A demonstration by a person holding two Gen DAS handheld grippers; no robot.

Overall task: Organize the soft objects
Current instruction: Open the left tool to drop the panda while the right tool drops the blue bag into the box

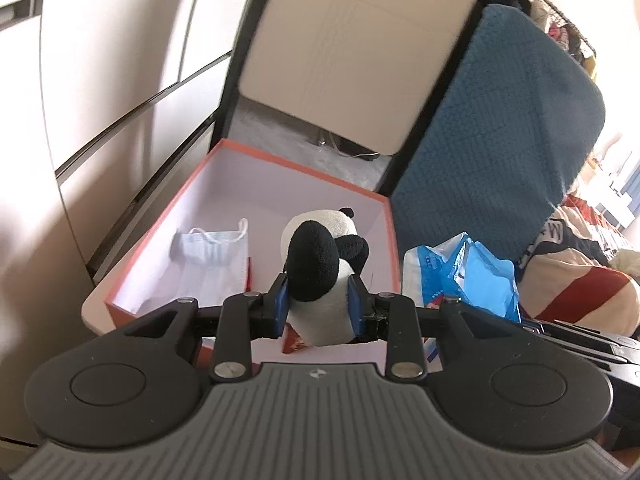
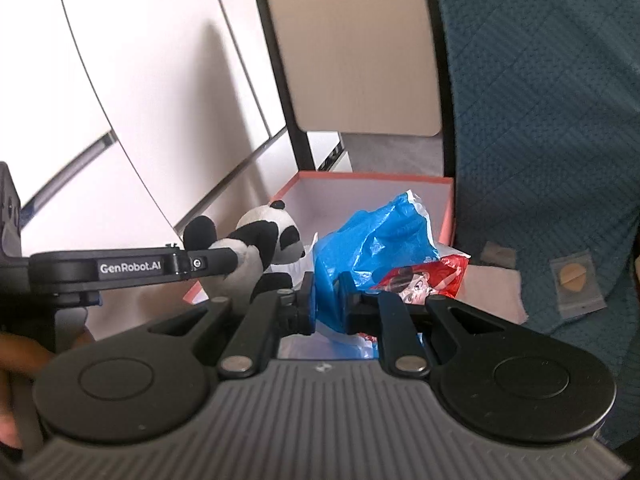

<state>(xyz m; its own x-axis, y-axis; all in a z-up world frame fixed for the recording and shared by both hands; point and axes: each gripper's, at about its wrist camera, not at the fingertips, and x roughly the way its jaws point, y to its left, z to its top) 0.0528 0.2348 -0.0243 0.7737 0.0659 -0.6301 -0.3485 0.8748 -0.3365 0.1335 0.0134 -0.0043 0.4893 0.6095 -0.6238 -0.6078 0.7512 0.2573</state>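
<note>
The panda plush [image 1: 320,264] hangs upright between the left gripper [image 1: 319,306] fingers, pinched at its belly, over the near edge of the orange-rimmed box [image 1: 256,148]. Just beside it, the right gripper [image 2: 326,304] fingers clamp narrowly on a blue plastic bag [image 2: 372,240], apparently above the box's right corner. A face mask [image 1: 212,248] lies inside by the left wall.

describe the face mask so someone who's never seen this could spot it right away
Find the open box with the orange rim and white inside. The face mask lies flat on its floor, left of the panda plush: pale blue, pleated, with white ear loops, the only flat thing there.
</note>
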